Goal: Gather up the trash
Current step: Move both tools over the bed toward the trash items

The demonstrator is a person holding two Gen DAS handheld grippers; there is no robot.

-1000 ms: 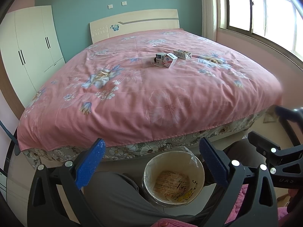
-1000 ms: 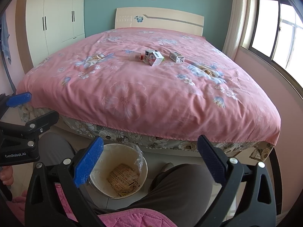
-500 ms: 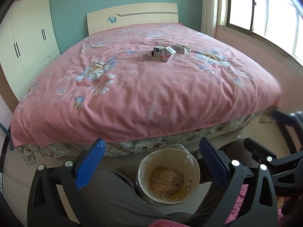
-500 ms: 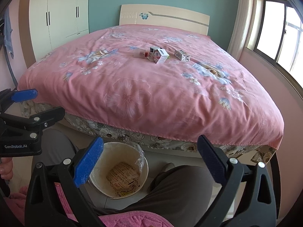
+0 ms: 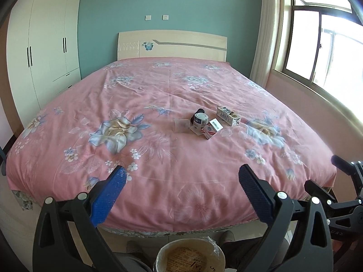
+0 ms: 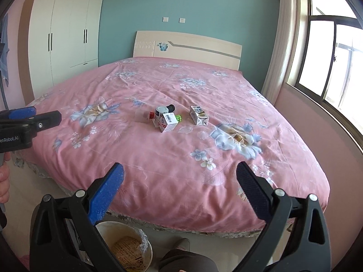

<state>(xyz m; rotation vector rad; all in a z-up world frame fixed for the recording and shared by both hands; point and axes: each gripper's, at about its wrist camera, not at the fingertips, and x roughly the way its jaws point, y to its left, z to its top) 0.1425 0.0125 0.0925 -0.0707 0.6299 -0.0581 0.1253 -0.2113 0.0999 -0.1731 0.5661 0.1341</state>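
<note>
Trash lies in a small cluster mid-bed: a can (image 5: 200, 120) (image 6: 161, 111), a white carton with red stripes (image 5: 211, 128) (image 6: 168, 122), a second carton (image 5: 228, 115) (image 6: 199, 115), a clear plastic cup (image 5: 181, 124), and a green piece (image 6: 178, 118). A lined cream bin (image 5: 190, 258) (image 6: 127, 244) stands on the floor below the bed's foot. My left gripper (image 5: 181, 195) and right gripper (image 6: 180, 192) are both open and empty, held over the near bed edge, well short of the trash.
The pink floral bedspread (image 5: 158, 95) covers a wide bed with a cream headboard (image 6: 188, 45). A white wardrobe (image 5: 43, 52) stands at left, a window (image 6: 335, 59) at right. The person's legs and foot (image 6: 181, 244) are beside the bin.
Both grippers rose and tilted up toward the bed. The bin slid to the bottom edge of view, and the trash cluster appears nearer and larger. Jaws stayed open.
</note>
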